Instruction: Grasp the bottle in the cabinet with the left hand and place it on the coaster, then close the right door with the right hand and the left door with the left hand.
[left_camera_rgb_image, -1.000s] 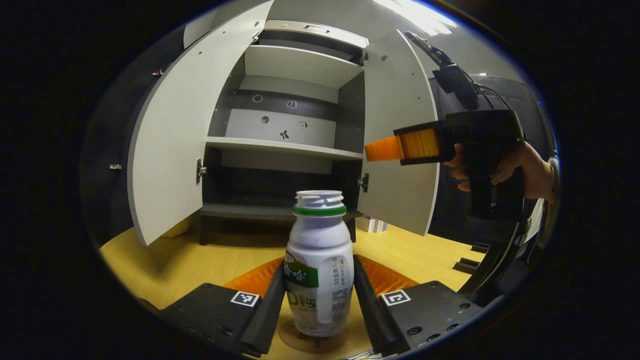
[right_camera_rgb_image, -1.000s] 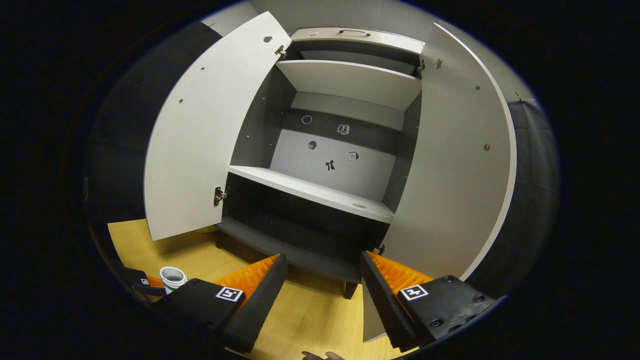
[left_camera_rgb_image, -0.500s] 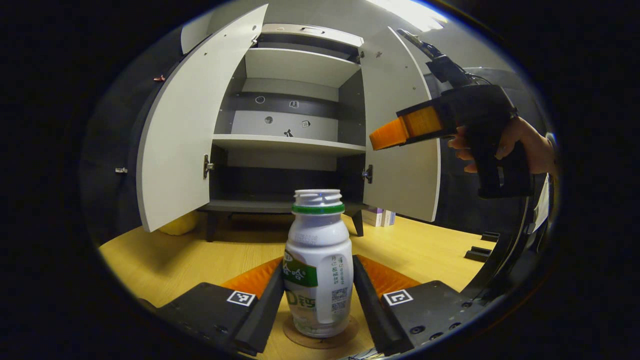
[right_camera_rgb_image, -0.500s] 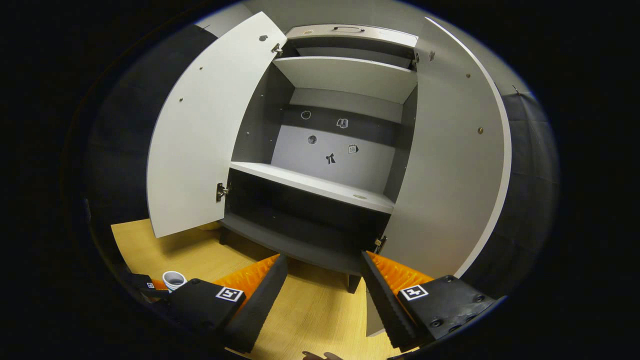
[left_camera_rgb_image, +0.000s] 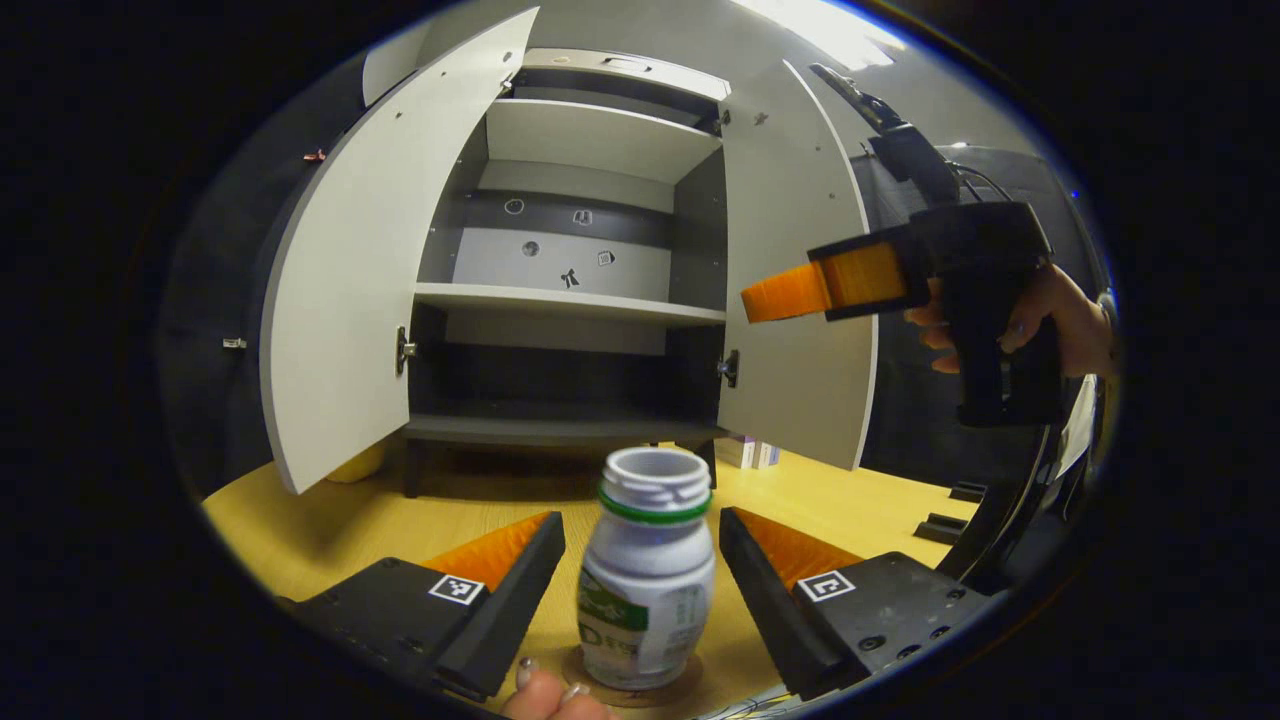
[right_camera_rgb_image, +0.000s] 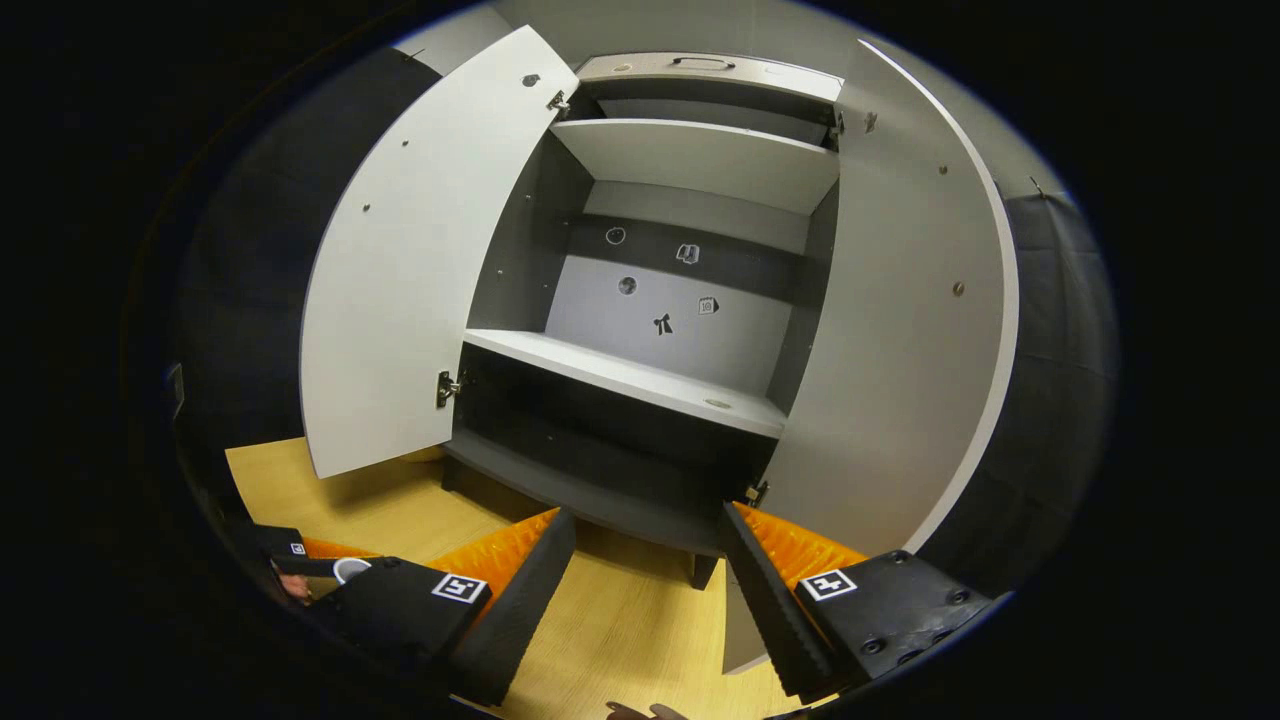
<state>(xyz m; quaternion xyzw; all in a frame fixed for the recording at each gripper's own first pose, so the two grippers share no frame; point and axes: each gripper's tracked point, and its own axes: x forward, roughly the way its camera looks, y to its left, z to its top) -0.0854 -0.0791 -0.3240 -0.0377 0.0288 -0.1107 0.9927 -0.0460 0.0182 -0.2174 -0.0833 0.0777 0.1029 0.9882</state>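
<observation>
A white bottle (left_camera_rgb_image: 645, 585) with a green neck ring and no cap stands upright on a round brown coaster (left_camera_rgb_image: 690, 672) on the yellow table. My left gripper (left_camera_rgb_image: 640, 520) is open, one finger on each side of the bottle with a gap to both. The grey cabinet has its left door (left_camera_rgb_image: 340, 300) and right door (left_camera_rgb_image: 800, 250) swung wide open. A hand holds my right gripper (left_camera_rgb_image: 790, 295) up in front of the right door. In the right gripper view my right gripper (right_camera_rgb_image: 648, 515) is open, facing the cabinet shelves (right_camera_rgb_image: 640, 375), near the right door (right_camera_rgb_image: 900, 330). The bottle's rim (right_camera_rgb_image: 350, 568) peeks out at the lower left.
The yellow tabletop (left_camera_rgb_image: 330, 520) runs up to the cabinet's feet. Small boxes (left_camera_rgb_image: 755, 452) sit under the right door, and a yellow object (left_camera_rgb_image: 350, 462) lies behind the left door. Black stand parts (left_camera_rgb_image: 945, 525) lie at the right. A person's fingertips (left_camera_rgb_image: 545, 690) show by the coaster.
My left gripper opened and let go of the bottle, which now stands alone on the coaster; the gripper rose and drew back a little. The right gripper dipped slightly near the right door.
</observation>
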